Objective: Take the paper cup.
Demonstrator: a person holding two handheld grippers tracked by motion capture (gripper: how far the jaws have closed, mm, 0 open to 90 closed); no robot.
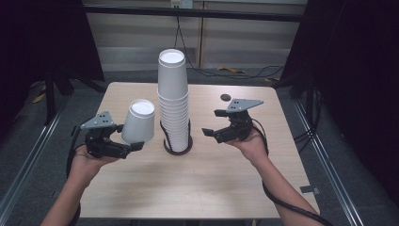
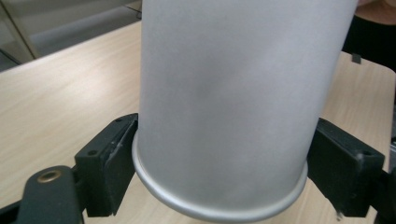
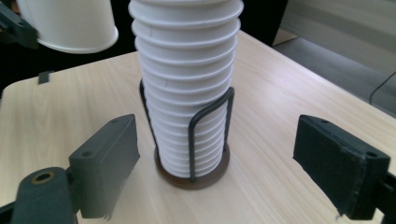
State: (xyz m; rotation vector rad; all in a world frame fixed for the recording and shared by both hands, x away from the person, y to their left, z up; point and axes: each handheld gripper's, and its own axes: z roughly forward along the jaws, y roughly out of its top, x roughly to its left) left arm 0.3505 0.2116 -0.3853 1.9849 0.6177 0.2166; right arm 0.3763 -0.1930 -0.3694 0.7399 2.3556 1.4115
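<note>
A single white cup (image 1: 138, 121) is held upside down, clear of the table (image 1: 211, 179), pinched at its rim by the left gripper (image 1: 123, 141). The right gripper (image 1: 212, 123) is held spread and empty. Between them, a cup stack (image 1: 173, 101) is seated in a wire holder (image 1: 178, 145).

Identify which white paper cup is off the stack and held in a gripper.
The single cup left of the stack: the left gripper clamps it near its rim, upside down and tilted, while the others sit nested in the wire holder.
</note>
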